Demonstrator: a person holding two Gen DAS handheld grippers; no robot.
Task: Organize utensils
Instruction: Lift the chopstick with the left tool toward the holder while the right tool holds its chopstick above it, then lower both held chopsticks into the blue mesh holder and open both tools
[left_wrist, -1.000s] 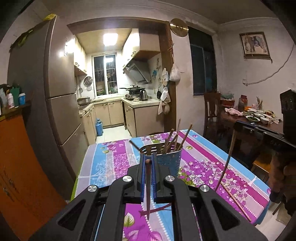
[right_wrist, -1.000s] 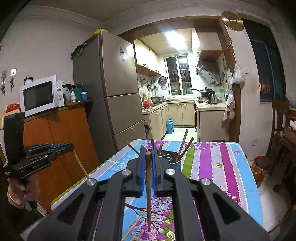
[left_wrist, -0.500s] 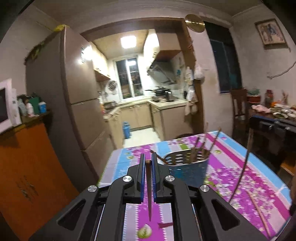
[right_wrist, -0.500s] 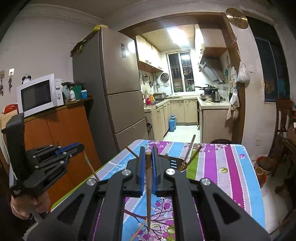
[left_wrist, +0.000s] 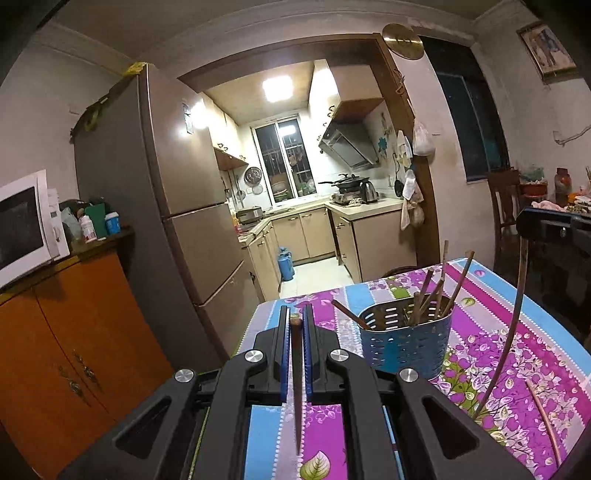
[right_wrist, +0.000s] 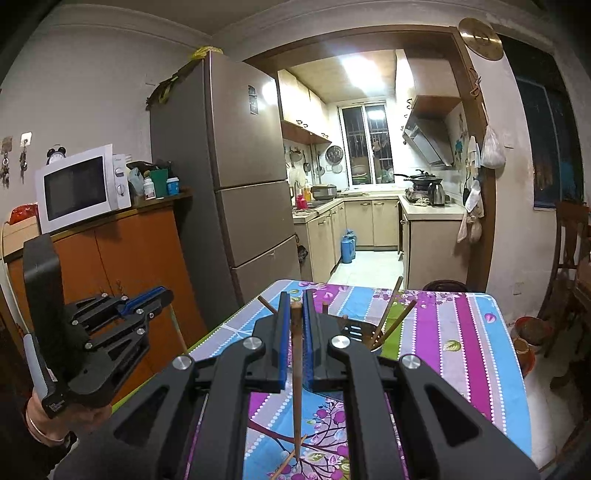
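A blue perforated utensil holder (left_wrist: 406, 341) stands on the floral tablecloth (left_wrist: 498, 332) with several chopsticks in it. My left gripper (left_wrist: 295, 325) is shut on a dark chopstick (left_wrist: 296, 387) hanging point down, left of the holder. My right gripper (right_wrist: 296, 306) is shut on a brown chopstick (right_wrist: 296, 376), above the table; the holder (right_wrist: 369, 334) is mostly hidden behind its fingers. The right gripper with its chopstick (left_wrist: 511, 332) shows at the right of the left wrist view. The left gripper (right_wrist: 110, 325) shows at the left of the right wrist view.
Loose chopsticks lie on the cloth (left_wrist: 543, 421), (right_wrist: 288, 458). An orange cabinet (right_wrist: 122, 258) with a microwave (right_wrist: 81, 188) and a tall fridge (right_wrist: 243, 184) stand left of the table. A wooden chair (right_wrist: 572, 240) is at the right. The kitchen lies behind.
My left gripper has swung left and back, so the holder has shifted to the right in its view. My right gripper has moved closer over the table. Both keep their chopsticks.
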